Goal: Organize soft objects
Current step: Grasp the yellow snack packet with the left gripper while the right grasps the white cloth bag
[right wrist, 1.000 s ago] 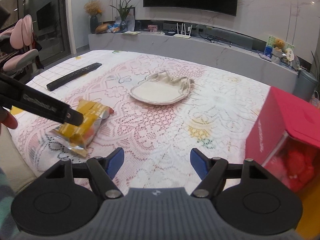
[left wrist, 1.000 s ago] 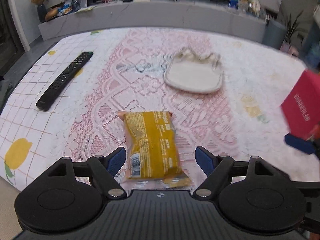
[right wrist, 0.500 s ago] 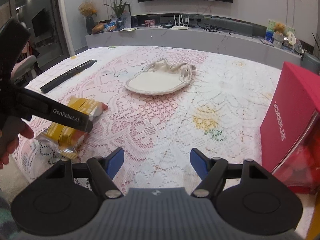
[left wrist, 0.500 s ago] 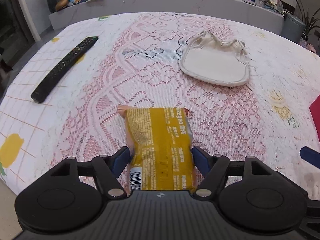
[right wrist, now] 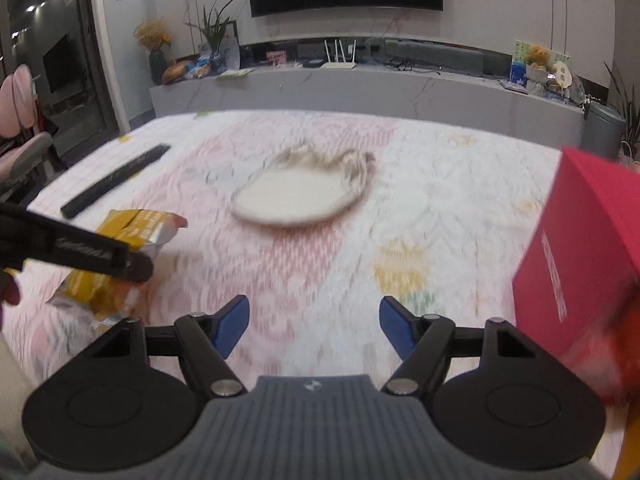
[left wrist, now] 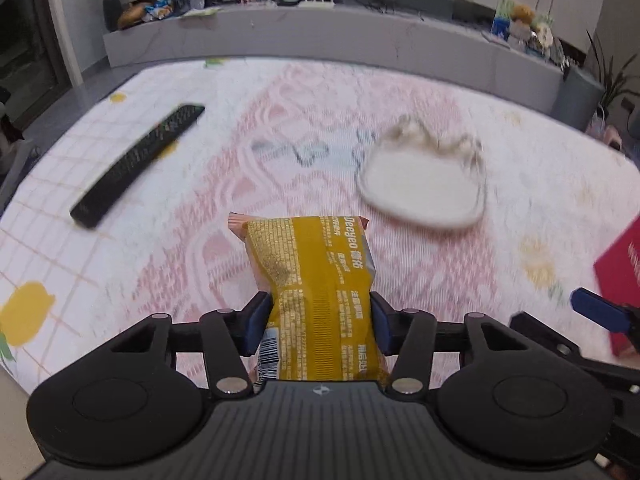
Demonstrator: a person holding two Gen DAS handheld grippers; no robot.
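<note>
A yellow snack packet (left wrist: 316, 272) lies lengthwise between the blue pads of my left gripper (left wrist: 318, 328). The jaws are closing and both pads touch the packet's sides, its far end sticking out over the lace tablecloth. In the right wrist view the same packet (right wrist: 132, 226) shows at the left, under the left gripper's black finger (right wrist: 80, 248). A cream drawstring pouch (left wrist: 424, 188) lies flat farther back on the cloth (right wrist: 300, 196). My right gripper (right wrist: 314, 326) hovers open over the cloth with nothing between its fingers.
A red box (right wrist: 580, 264) stands at the right edge, close to the right gripper. A black remote (left wrist: 136, 160) lies at the left on the tablecloth (left wrist: 240, 140). Behind the table runs a grey counter (right wrist: 360, 88) with plants and small items.
The left gripper's jaws have narrowed from wide apart to touching the packet's sides, and it has pushed forward around the packet. The right gripper has drifted a little, still open.
</note>
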